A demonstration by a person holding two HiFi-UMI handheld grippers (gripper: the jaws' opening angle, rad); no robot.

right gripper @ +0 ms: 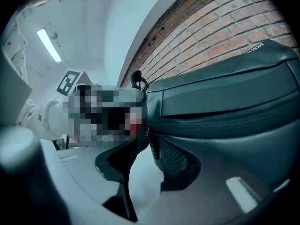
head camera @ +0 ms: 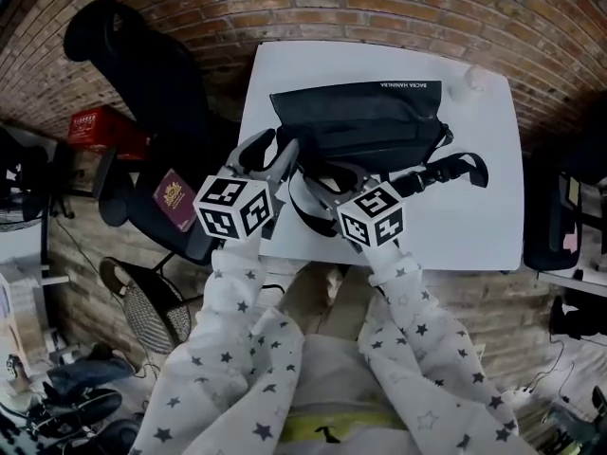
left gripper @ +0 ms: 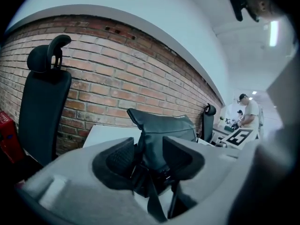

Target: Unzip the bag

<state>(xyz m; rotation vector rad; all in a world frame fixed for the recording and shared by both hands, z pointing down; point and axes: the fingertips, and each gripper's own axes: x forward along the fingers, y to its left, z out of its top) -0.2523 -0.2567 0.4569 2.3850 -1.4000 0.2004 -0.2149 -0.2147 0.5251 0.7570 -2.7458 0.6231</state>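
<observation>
A black bag (head camera: pixel 365 121) lies on the white table (head camera: pixel 484 216), its padded strap (head camera: pixel 455 171) trailing toward the near right. In the head view both grippers meet at the bag's near left end. My left gripper (head camera: pixel 273 150) is open; in the left gripper view (left gripper: pixel 147 151) the bag's end (left gripper: pixel 164 130) and strap webbing sit between the jaws, not squeezed. My right gripper (head camera: pixel 332 180) is open too; in the right gripper view (right gripper: pixel 145 153) the bag (right gripper: pixel 225 111) fills the right side, its corner at the jaw tips, and a thin strap hangs in the gap.
A black office chair (head camera: pixel 152 83) stands left of the table with a dark red booklet (head camera: pixel 175 200) on its seat. A red box (head camera: pixel 95 129) lies further left. A small clear object (head camera: pixel 474 79) sits at the table's far right corner. A brick wall (left gripper: pixel 117 78) runs behind.
</observation>
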